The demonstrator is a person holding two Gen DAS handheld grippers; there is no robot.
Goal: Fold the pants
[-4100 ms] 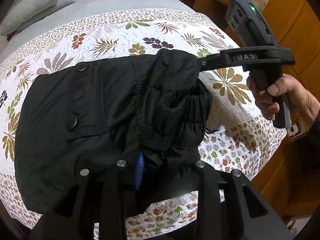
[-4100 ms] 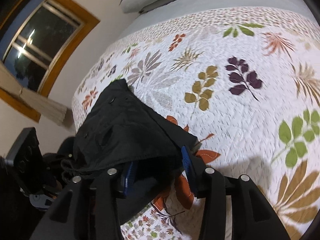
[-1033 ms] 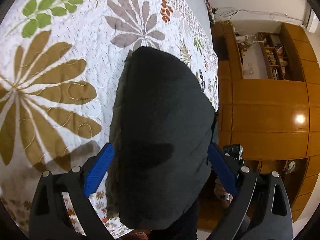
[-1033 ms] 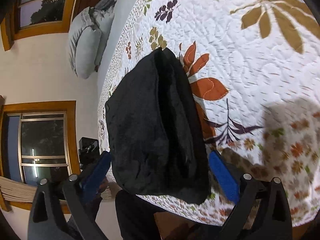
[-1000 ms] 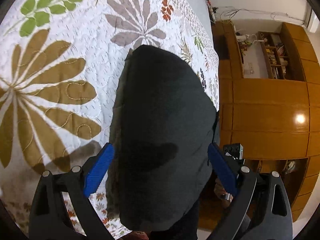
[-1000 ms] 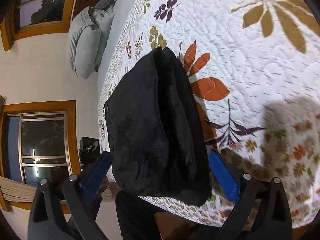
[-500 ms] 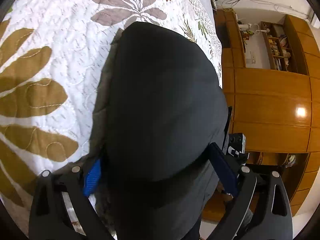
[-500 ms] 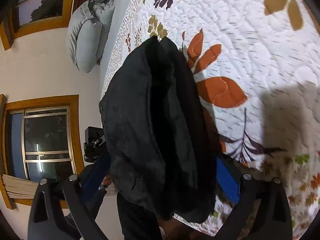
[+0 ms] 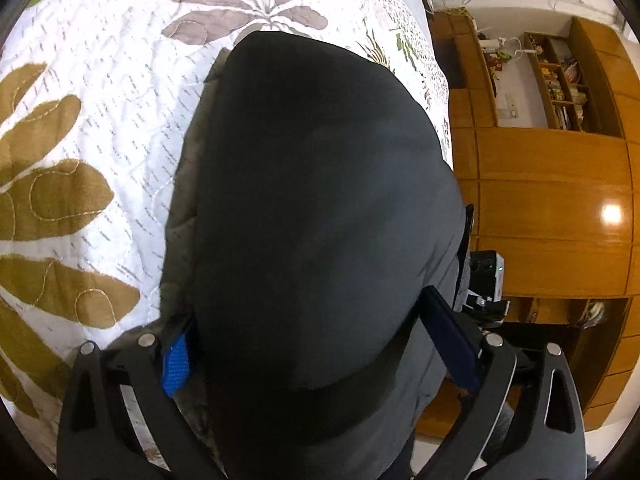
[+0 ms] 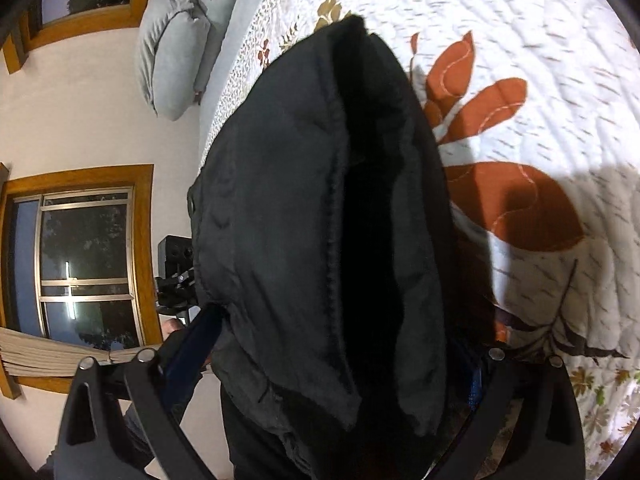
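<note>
The black pants (image 9: pixel 312 208) lie folded into a thick bundle on the flowered quilt (image 9: pixel 100 92). My left gripper (image 9: pixel 320 360) is open, its blue-padded jaws astride one end of the bundle. In the right wrist view the stacked folded layers of the pants (image 10: pixel 332 216) show edge on. My right gripper (image 10: pixel 332 360) is open too, jaws astride the opposite end. Each gripper shows beyond the bundle in the other's view: the right one (image 9: pixel 484 280) and the left one (image 10: pixel 176 276). The pads are partly hidden by fabric.
The bed's edge runs under the bundle. A wooden wardrobe and shelves (image 9: pixel 552 184) stand beyond it. Grey pillows (image 10: pixel 176 44) lie at the head of the bed, and a wood-framed window (image 10: pixel 80 264) is in the wall.
Both grippers have moved in over the bundle's ends since a second ago; the pants now fill the space between the jaws. The jaws stay wide apart.
</note>
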